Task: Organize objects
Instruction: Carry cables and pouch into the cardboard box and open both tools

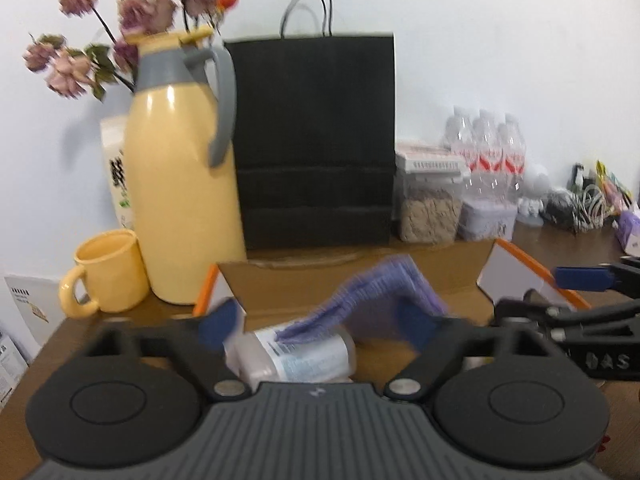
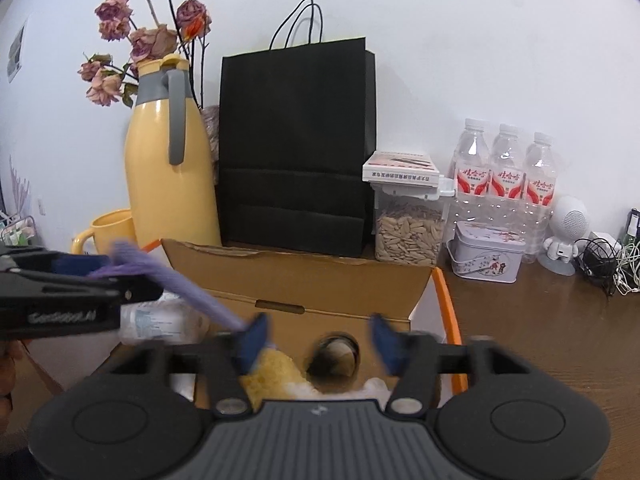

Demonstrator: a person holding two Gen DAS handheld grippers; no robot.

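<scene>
Over the open brown cardboard box: purple knitted cloth, soft, light, limp; best pinched at a bunched edge. Long axis slants from the box's left side down toward its middle, apparently slack. Left gripper spread wide; right gripper parted, neither pressing the cloth.

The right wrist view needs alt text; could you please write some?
An open gripper hovers over a cardboard box, a purple cloth draped by its left finger. Behind stand a black bag, yellow jug and water bottles.
</scene>
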